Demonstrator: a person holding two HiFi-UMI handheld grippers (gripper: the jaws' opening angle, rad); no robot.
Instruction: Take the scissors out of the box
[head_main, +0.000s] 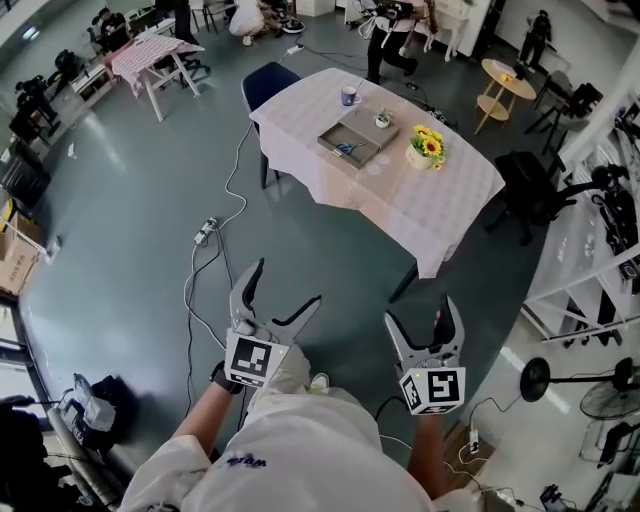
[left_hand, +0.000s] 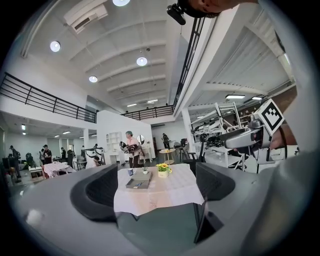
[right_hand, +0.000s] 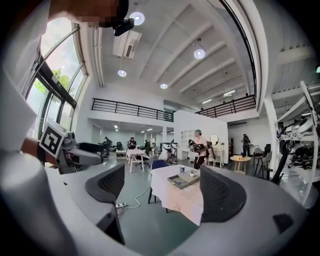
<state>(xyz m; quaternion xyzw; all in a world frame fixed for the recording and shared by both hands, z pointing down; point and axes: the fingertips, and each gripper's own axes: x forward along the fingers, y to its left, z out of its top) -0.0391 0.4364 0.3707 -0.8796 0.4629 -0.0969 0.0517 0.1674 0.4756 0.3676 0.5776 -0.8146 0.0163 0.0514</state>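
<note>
Left gripper (head_main: 288, 282): jaws wide apart, nothing between them. Right gripper (head_main: 421, 309): jaws wide too, empty. Both held close to person's body, above grey floor (head_main: 130, 200), well apart from worktop (head_main: 400, 195) and pointing toward it. Scissors (head_main: 348, 148), blue-handled, lie flat inside shallow grey box (head_main: 372, 128) on cloth-covered worktop. Mug (head_main: 349, 95) near box on far side. Yellow flowers (head_main: 428, 146) near box on right. Blue chair (head_main: 268, 82) at worktop's far-left corner.
</note>
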